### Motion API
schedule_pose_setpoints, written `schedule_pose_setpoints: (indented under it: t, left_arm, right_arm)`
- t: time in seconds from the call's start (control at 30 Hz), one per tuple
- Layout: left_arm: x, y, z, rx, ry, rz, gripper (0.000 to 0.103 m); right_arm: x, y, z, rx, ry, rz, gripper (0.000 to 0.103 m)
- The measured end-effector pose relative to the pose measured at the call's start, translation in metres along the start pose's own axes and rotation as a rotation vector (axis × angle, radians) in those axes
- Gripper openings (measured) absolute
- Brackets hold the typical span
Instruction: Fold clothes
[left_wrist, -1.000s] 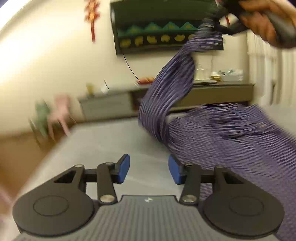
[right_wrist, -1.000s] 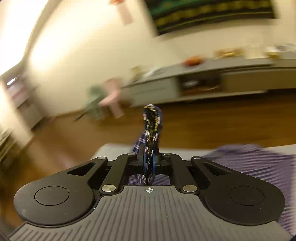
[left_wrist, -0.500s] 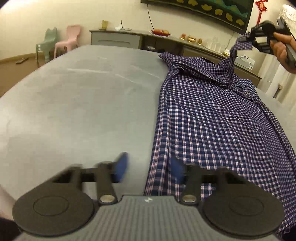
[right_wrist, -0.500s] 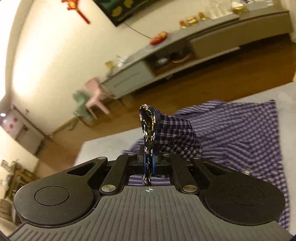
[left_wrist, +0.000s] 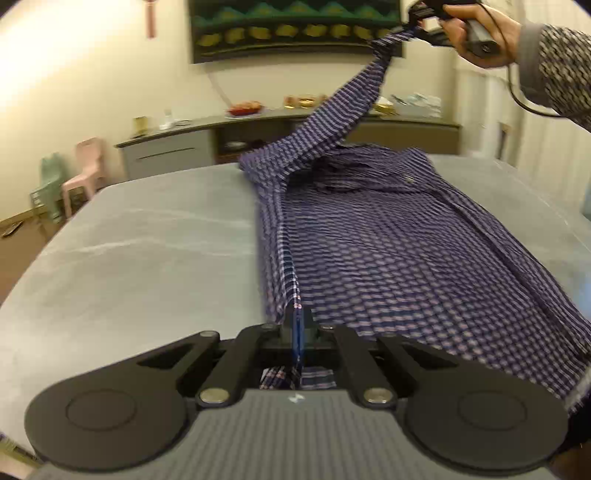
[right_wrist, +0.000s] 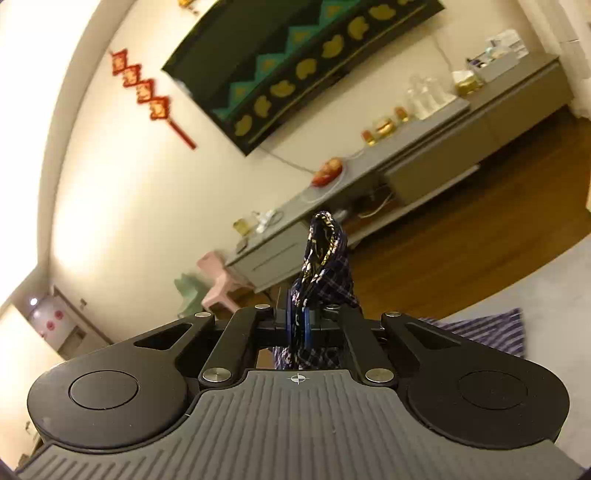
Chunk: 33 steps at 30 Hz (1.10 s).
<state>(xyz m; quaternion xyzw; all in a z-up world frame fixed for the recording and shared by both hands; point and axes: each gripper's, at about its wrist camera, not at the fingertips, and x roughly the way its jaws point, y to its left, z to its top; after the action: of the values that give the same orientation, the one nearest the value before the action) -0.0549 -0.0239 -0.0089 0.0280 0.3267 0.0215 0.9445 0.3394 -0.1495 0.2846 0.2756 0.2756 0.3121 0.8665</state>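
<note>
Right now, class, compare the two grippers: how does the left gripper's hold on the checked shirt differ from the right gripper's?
The left gripper sits low at the grey table, pinching the checked shirt at its near edge; the right gripper is raised high above the table. Cloth by the left gripper lies flat, while cloth from the right gripper hangs in a taut, twisted strip. Both have fingers closed on the same shirt.

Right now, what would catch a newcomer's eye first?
The checked shirt spread on the grey table, one end strung up to the right gripper high at top right. The left gripper pinches its near hem, and a dark green-and-gold wall hanging looms behind.
</note>
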Motion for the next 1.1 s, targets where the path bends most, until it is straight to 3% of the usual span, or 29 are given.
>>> schedule_pose_setpoints:
  t: [0.17, 0.37, 0.57, 0.8, 0.9, 0.97, 1.0, 1.1]
  left_arm:
    - [0.022, -0.018, -0.008, 0.019, 0.066, -0.047, 0.001]
    - [0.034, -0.026, -0.021, 0.036, 0.119, -0.063, 0.001]
    - [0.03, -0.024, -0.016, 0.023, 0.123, -0.052, 0.001]
    - [0.031, -0.014, -0.016, -0.007, 0.153, -0.07, 0.002]
    - [0.019, -0.002, -0.007, -0.036, 0.126, -0.102, 0.014]
    - [0.011, 0.005, -0.001, -0.055, 0.109, -0.124, 0.05]
    - [0.007, 0.009, 0.002, -0.065, 0.1, -0.134, 0.057]
    - [0.0, 0.034, 0.019, -0.139, 0.087, -0.203, 0.06]
  right_arm:
    - [-0.022, -0.057, -0.003, 0.055, -0.011, -0.046, 0.0]
    - [-0.015, -0.112, -0.019, 0.102, 0.018, -0.114, 0.0]
    - [-0.033, -0.133, -0.012, 0.147, -0.058, -0.082, 0.0]
    - [-0.046, -0.146, -0.021, 0.129, -0.085, -0.147, 0.0]
    - [-0.043, -0.158, -0.02, 0.156, -0.056, -0.133, 0.0]
    - [-0.04, -0.162, -0.024, 0.148, -0.03, -0.132, 0.0]
    - [-0.039, -0.163, -0.027, 0.133, -0.017, -0.138, 0.0]
    - [-0.034, -0.17, -0.037, 0.078, 0.016, -0.19, 0.0]
